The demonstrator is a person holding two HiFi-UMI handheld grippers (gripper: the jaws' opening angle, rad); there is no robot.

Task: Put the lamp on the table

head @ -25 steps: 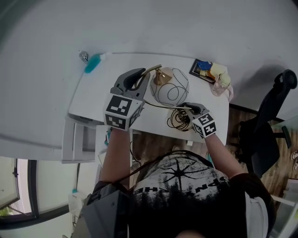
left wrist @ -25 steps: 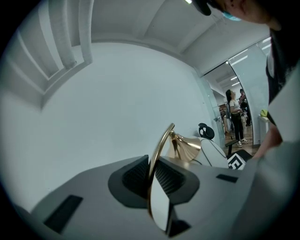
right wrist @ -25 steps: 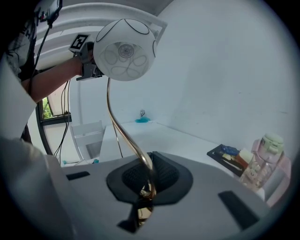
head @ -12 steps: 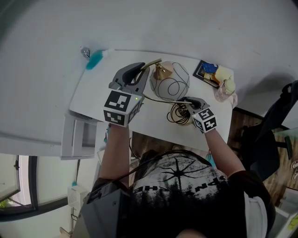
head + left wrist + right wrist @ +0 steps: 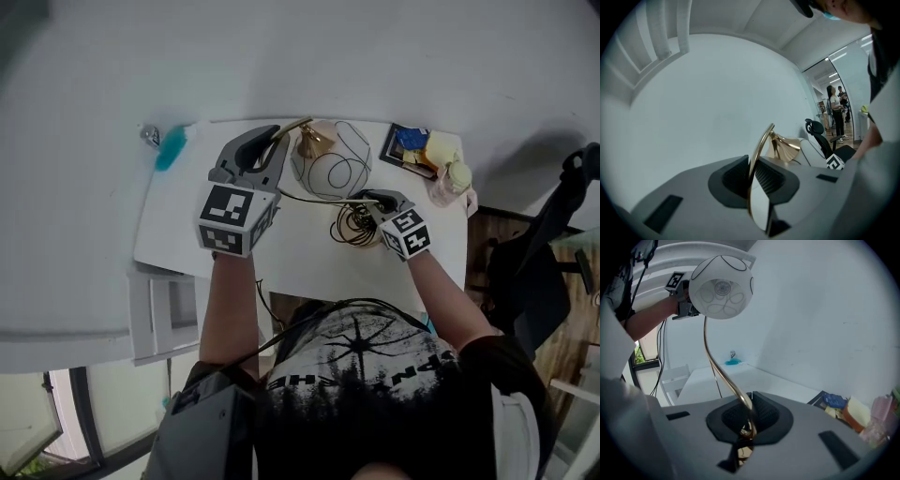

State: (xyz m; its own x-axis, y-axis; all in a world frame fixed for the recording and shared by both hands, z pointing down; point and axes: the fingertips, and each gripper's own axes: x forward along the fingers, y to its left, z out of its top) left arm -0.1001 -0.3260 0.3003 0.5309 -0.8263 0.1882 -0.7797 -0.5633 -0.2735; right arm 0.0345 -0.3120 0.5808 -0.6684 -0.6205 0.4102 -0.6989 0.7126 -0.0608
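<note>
The lamp has a white globe shade with black wire loops, a gold cone and a thin curved gold stem. It hangs over the white table. My left gripper is shut on the upper stem just below the gold cone. My right gripper is shut on the lower end of the stem, and the globe rises above it. The lamp's coiled cord lies on the table under the right gripper.
A blue object lies at the table's far left corner. A framed picture, yellow items and a pink cup crowd the far right corner. A black office chair stands to the right and a white drawer unit to the left.
Both grippers have carried the lamp a little toward the table's far edge, with both grips unchanged. The head view has shifted too.
</note>
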